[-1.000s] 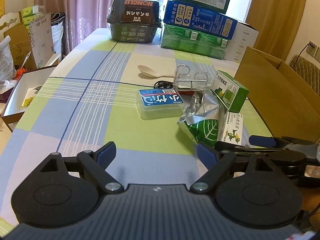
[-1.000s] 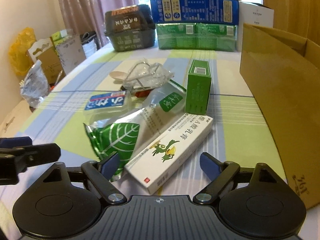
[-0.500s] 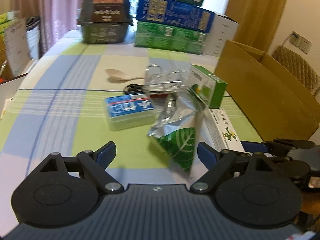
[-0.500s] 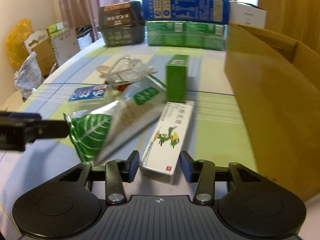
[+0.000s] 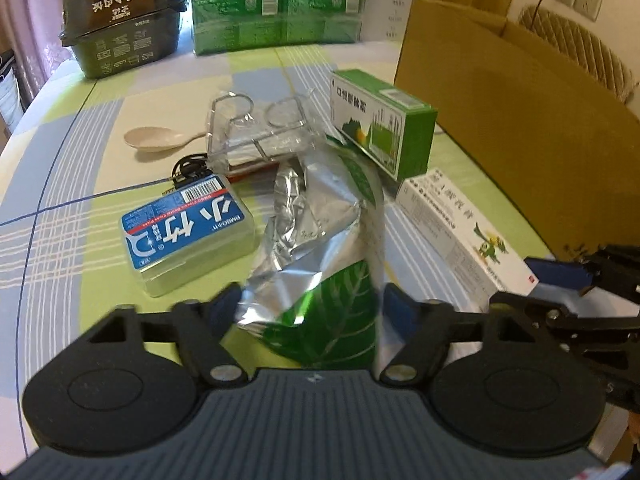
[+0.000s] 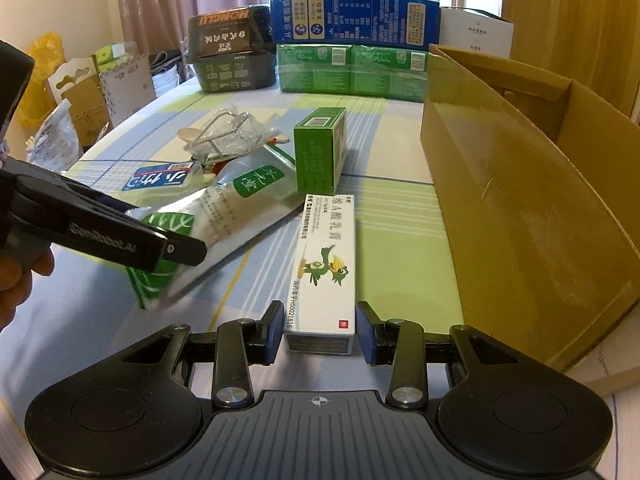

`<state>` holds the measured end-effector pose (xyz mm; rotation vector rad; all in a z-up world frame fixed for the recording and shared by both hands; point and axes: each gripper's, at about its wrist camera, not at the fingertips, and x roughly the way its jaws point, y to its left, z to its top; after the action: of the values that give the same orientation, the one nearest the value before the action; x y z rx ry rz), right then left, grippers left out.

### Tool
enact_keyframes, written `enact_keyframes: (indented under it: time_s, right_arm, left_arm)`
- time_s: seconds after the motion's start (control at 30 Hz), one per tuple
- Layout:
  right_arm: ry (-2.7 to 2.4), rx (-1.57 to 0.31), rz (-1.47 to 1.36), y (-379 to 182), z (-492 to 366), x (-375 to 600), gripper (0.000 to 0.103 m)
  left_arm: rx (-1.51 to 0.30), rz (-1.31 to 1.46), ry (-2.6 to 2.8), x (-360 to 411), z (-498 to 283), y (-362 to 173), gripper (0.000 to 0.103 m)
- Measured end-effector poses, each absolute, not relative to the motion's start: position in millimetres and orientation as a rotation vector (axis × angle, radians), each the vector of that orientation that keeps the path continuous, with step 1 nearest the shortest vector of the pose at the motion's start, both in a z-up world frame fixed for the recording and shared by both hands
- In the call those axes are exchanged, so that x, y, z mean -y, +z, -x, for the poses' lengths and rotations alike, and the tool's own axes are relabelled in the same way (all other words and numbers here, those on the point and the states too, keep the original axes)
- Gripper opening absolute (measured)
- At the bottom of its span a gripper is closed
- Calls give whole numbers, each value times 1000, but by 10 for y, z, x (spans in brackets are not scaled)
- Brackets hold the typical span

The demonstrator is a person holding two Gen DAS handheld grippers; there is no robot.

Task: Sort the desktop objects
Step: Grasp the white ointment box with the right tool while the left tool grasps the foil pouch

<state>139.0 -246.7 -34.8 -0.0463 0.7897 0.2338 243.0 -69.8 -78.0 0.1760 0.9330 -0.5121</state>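
A silver foil bag with a green leaf print (image 5: 320, 248) lies mid-table, its near end raised between the pads of my left gripper (image 5: 310, 308), which is shut on it. In the right wrist view the same bag (image 6: 224, 208) runs under a left finger (image 6: 120, 236). A long white medicine box with a green bird (image 6: 324, 264) lies lengthwise beside the bag. My right gripper (image 6: 320, 332) is shut on its near end. A green box (image 6: 320, 148) stands just behind both.
A large open cardboard box (image 6: 520, 200) walls off the right side. A blue-labelled clear case (image 5: 188, 228), a spoon (image 5: 156, 140) and a wire rack in clear plastic (image 5: 256, 136) lie left of the bag. Stacked cartons (image 5: 276, 20) and a black container (image 5: 120, 20) line the far edge.
Both grippers moved forward and narrowed from wide open. The left one closed around the foil bag's end, the right one around the white box's end. The bag shifted and tilted up.
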Motion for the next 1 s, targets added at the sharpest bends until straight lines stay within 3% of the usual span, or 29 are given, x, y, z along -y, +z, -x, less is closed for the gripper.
enact_keyframes:
  time_s: [0.33,0.4,0.6,0.67,0.73,0.8,0.93,1.0]
  right_arm:
    - [247,-808,62,-317,-1142,2502,35]
    - [248,-814,67,-312,-1033,2532,35]
    - [245,-824,77,-284,-746,2605,36]
    - [243,-818,85,-281,-712,2605,36]
    - [243,-813,85,-278,-718,2604,36]
    - [245,-808,91,-274,-757,2587,36]
    - [255,-792,109,-283,-872,2535,36]
    - [257,-784,117,-292,-959,2516,45]
  left_arm:
    - [-945,-96,-503,668,-1958,-653,30]
    - [-949,-94,-493,643,-1809,-637,25]
    - [-970,-57,-479,496,-1456,-580,25]
    - [-967,-41,-467,453,-1429,-545,26]
    - [-964,-16,-449,418,-1445,-517,48]
    - [-954,-10,-441,416,-1487,-495,61]
    - [-956,-13,-438,473,-1688,-505,68]
    - [-968,-10,-439,516,-1814,-542,70]
